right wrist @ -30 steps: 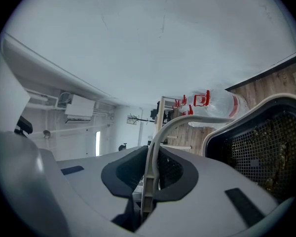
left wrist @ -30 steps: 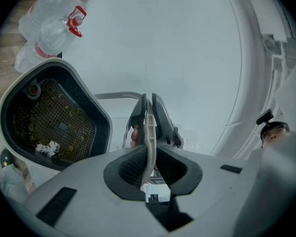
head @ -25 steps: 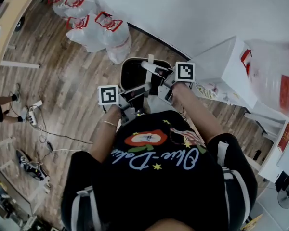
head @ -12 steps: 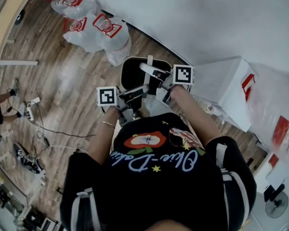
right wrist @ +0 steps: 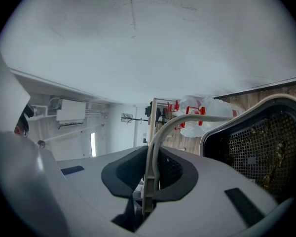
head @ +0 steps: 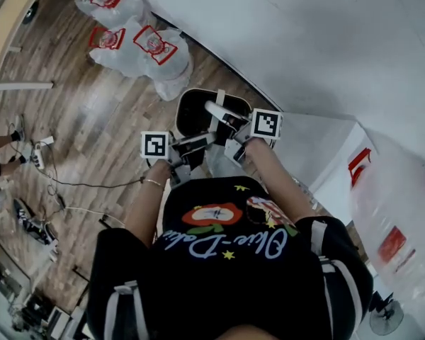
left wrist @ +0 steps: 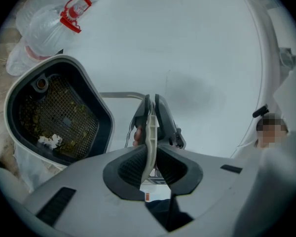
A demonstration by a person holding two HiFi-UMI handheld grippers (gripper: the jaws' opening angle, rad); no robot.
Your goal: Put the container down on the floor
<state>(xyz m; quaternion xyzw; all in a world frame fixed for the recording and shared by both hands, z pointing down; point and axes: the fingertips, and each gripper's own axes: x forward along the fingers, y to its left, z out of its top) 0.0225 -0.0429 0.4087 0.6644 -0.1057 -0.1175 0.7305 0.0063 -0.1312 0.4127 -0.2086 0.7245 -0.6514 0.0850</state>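
The container, a bin with a black interior and a mesh insert, hangs by its pale bail handle in front of the person, over the wooden floor and close to the foot of the white wall. The left tool is pressed together on the thin strip of the handle, which runs straight up between its dark pads. The right tool pinches the same handle in the same way, with no gap visible at the pads. In the head view both tools meet side by side over the near edge of the container, left tool below and right tool just above it. The left gripper view shows the container tilted, mouth toward the camera, with small scraps lying on the mesh. The right gripper view shows the container hanging just beside the tool. Printed plastic bags lie against the wall beyond it, well apart from the handle. Status: the carrying grip is established with both tools. The container is judged to be off the floor, since the tools hold it near the person's waist. No view shows its base. Remaining: lower the container until its base rests flat on the floor, confirm that it stands without leaning, then spread both tools and draw them off the handle.
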